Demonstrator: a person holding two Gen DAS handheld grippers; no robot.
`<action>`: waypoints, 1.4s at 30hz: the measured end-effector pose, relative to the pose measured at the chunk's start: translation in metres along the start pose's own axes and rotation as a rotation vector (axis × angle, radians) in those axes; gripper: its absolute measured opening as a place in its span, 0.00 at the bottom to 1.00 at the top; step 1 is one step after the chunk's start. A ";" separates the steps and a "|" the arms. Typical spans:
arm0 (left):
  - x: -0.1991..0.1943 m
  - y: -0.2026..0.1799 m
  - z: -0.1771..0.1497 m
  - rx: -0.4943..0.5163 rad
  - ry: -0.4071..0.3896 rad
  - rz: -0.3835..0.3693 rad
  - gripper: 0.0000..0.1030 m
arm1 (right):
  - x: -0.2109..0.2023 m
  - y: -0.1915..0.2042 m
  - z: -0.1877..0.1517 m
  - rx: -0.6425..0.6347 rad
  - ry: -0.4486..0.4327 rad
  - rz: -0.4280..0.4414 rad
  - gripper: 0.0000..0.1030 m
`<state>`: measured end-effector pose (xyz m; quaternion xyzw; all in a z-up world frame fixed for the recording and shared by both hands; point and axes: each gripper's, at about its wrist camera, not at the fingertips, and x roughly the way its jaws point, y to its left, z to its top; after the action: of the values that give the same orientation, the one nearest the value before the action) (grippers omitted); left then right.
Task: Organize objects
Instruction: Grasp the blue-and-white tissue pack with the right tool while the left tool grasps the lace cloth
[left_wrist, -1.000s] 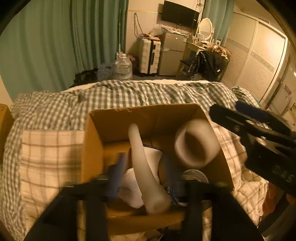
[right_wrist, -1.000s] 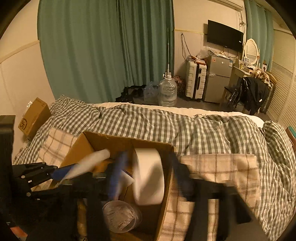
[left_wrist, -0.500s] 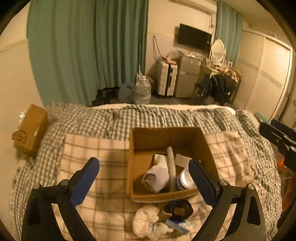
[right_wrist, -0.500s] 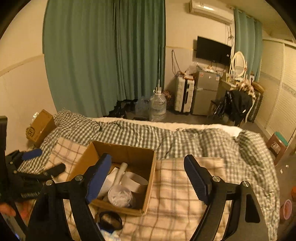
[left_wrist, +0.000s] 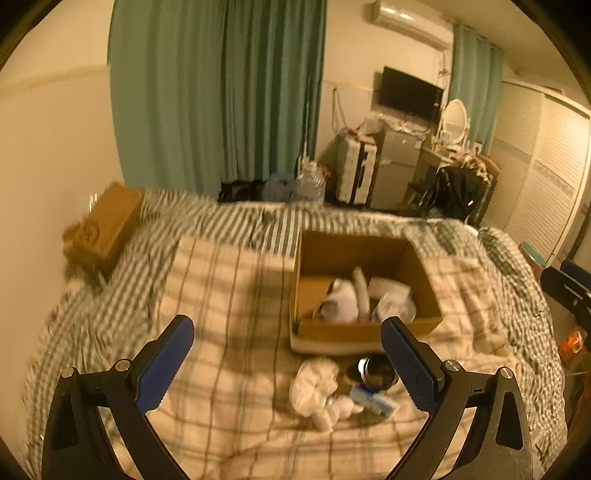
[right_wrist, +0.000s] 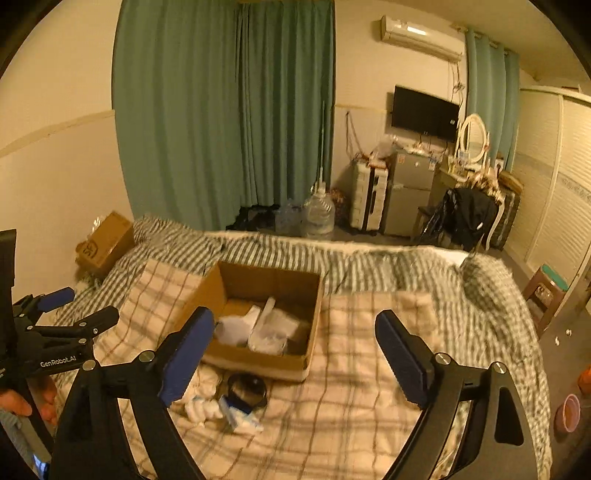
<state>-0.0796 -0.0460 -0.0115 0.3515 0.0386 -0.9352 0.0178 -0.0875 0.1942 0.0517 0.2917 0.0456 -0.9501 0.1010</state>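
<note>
An open cardboard box (left_wrist: 424, 288) (right_wrist: 314, 314) sits on the bed and holds several white items, among them a long white tube (left_wrist: 361, 291) (right_wrist: 264, 314). In front of it lie a crumpled white cloth (left_wrist: 314, 380) (right_wrist: 201, 408), a dark round container (left_wrist: 373, 371) (right_wrist: 246, 387) and a small blue-and-white packet (left_wrist: 373, 398) (right_wrist: 240, 415). My left gripper (left_wrist: 288, 362) is open and empty, held high above the bed. It also shows in the right wrist view (right_wrist: 64, 310). My right gripper (right_wrist: 295, 350) is open and empty, also high above the box.
The bed has a plaid blanket (right_wrist: 369, 387) over a checked duvet (right_wrist: 498, 295). A closed cardboard box (right_wrist: 105, 243) rests by the left wall. Green curtains (right_wrist: 221, 110), a water jug (right_wrist: 319, 214), a suitcase, a fridge and a stool (right_wrist: 546, 291) stand beyond the bed.
Both grippers have pulled up and back from inside the box, so the whole bed now shows. The left view has shifted so the box sits further right.
</note>
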 end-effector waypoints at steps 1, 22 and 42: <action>0.004 0.002 -0.007 -0.006 0.010 0.007 1.00 | 0.005 0.002 -0.006 -0.001 0.012 0.000 0.87; 0.128 0.002 -0.120 -0.042 0.394 0.003 1.00 | 0.165 0.049 -0.154 -0.108 0.465 0.093 0.86; 0.144 -0.022 -0.101 0.041 0.361 -0.010 0.99 | 0.136 0.023 -0.132 -0.029 0.344 0.118 0.33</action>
<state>-0.1235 -0.0164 -0.1805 0.5136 0.0238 -0.8577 -0.0014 -0.1206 0.1684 -0.1350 0.4508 0.0588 -0.8777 0.1514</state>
